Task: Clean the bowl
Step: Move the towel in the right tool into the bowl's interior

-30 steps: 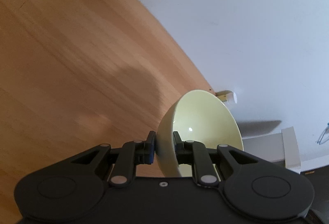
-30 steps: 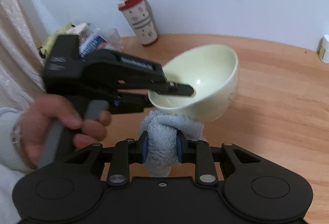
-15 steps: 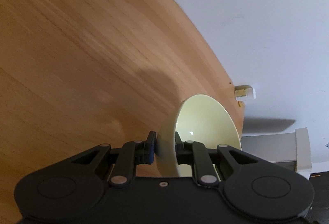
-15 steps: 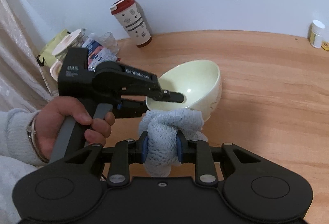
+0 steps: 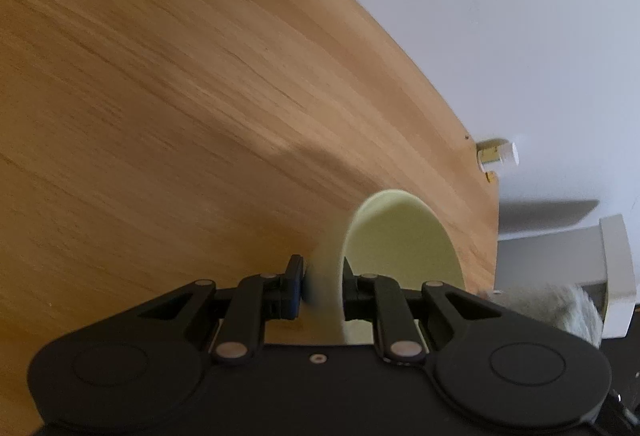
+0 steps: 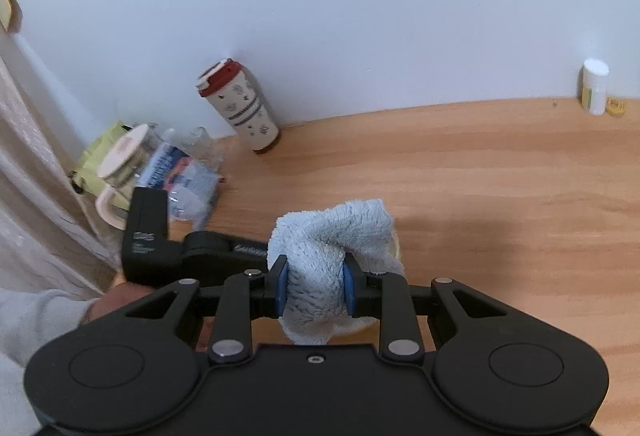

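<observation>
Clamping the wall of a pale yellow bowl (image 5: 400, 240), the left gripper (image 5: 323, 284) has one finger outside and one inside, jaws narrow on the rim, and the bowl is tipped on its side above the wooden table (image 5: 160, 115). Only the left wrist view shows the bowl's inside; in the right wrist view the bowl (image 6: 396, 246) is almost wholly hidden, just a sliver of rim showing past the cloth. There the right gripper (image 6: 315, 286) pinches a bunched light-blue fluffy cloth (image 6: 332, 236) between its blue pads, the cloth lying over the bowl. A grey fringe of that cloth (image 5: 560, 308) shows at the right edge of the left wrist view. Only the right wrist view shows the person's hand (image 6: 120, 300), in a pale sleeve, on the left gripper's handle. At the table's back edge against the wall stand a red-lidded tumbler (image 6: 240, 107) and, toward the far right corner, a small white bottle (image 6: 595, 87); jars and packets crowd the left corner.
</observation>
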### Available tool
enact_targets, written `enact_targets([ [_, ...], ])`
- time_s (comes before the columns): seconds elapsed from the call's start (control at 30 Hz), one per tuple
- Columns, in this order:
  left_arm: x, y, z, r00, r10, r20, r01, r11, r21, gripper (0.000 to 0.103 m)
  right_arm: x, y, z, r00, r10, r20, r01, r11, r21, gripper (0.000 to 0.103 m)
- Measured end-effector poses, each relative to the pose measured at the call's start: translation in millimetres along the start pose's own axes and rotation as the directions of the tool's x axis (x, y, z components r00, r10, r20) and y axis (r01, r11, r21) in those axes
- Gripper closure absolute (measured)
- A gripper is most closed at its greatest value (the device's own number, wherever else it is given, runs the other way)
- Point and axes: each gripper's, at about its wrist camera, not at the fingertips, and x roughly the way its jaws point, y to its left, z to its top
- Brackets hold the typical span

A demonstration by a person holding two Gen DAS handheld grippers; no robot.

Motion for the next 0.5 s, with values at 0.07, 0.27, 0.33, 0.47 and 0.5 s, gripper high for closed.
enact_targets([
  [0.07, 2, -1, -2, 1.0, 0.003, -0.016, -0.003, 1.0, 0.025, 0.088, 17, -2, 1, 0.999, -0.023, -0.032, 0.022, 0.999, -0.039, 0.073],
  [0.27, 10, -1, -6, 0.999, 0.023, -0.041, -0.019, 0.996, 0.092, 0.087, 65, -3, -3, 0.984, -0.096, -0.153, 0.072, 0.985, -0.154, 0.073],
  [0.33, 10, -1, -8, 0.999, 0.02, -0.04, -0.016, 0.994, 0.104, 0.087, 81, 2, -6, 0.972, -0.124, -0.198, 0.081, 0.974, -0.213, 0.073],
  [0.47, 11, 4, -10, 0.998, 0.005, -0.064, 0.003, 0.993, 0.119, 0.087, 96, 8, -10, 0.959, -0.152, -0.237, 0.08, 0.954, -0.287, 0.074],
  [0.5, 9, 5, -11, 0.998, 0.004, -0.064, 0.004, 0.992, 0.124, 0.087, 98, 8, -10, 0.958, -0.156, -0.24, 0.081, 0.952, -0.296, 0.074],
])
